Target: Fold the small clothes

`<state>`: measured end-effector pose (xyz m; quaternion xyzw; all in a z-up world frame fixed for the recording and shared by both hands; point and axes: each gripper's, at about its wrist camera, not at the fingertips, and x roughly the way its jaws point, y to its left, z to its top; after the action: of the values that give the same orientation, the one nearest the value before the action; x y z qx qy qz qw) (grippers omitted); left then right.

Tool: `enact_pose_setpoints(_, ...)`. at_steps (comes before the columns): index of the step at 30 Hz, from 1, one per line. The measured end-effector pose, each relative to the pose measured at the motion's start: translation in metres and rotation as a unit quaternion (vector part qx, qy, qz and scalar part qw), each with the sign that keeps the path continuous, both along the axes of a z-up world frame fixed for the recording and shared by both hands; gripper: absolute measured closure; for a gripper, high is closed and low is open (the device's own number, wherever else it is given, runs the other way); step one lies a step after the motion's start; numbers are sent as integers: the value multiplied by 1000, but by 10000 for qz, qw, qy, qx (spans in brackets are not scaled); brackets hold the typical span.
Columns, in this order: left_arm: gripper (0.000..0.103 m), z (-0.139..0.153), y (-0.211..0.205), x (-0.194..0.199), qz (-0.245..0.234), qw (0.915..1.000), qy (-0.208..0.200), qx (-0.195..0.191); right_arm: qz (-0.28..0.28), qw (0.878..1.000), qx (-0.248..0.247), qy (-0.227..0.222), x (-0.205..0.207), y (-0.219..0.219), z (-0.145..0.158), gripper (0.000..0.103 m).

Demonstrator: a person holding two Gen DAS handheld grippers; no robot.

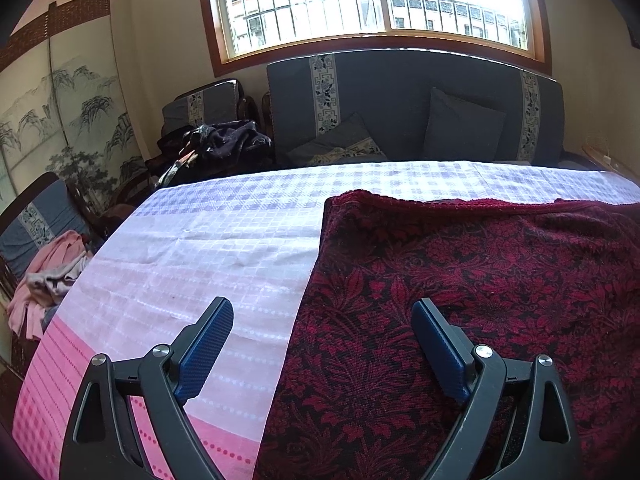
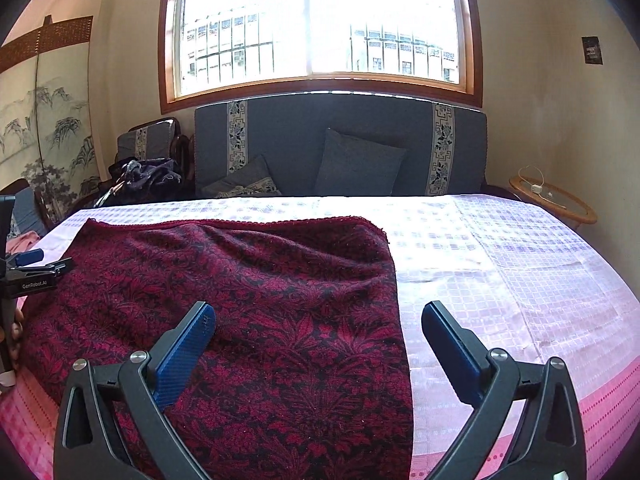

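Note:
A dark red and black floral knit garment point(image 1: 460, 280) lies spread flat on the table's pink and white checked cloth point(image 1: 200, 248). My left gripper point(image 1: 322, 314) hovers open over the garment's left edge, one finger above the cloth and the other above the knit, with nothing between them. In the right wrist view the garment point(image 2: 240, 280) fills the left half of the table. My right gripper point(image 2: 319, 314) stands wide open astride its right edge and grips nothing. The left gripper point(image 2: 44, 262) shows at the garment's far left side.
A grey sofa point(image 2: 300, 136) with cushions stands behind the table under a window. Dark clothes point(image 1: 224, 144) are heaped on an armchair at the back left. Pink clothes point(image 1: 52, 272) lie on a chair at the left. A round side table point(image 2: 556, 200) stands at the right.

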<state>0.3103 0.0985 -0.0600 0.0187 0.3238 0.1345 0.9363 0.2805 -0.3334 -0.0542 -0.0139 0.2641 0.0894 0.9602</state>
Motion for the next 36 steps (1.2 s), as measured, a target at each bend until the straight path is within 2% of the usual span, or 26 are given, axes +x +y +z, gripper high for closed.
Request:
enact_pose_setpoints(13, 12, 0, 7, -3, -24, 9996, -77, -275, -492, 9987, -89, 79, 5, -8, 0, 0)
enact_pose_setpoints(26, 12, 1, 8, -6, -19, 9995, -151, -279, -664, 9975, -229, 114, 9, -7, 0, 0)
enact_pose_setpoints(36, 12, 3, 5, -7, 40, 9996, -181, -196, -695, 9975, -130, 77, 7, -12, 1, 0)
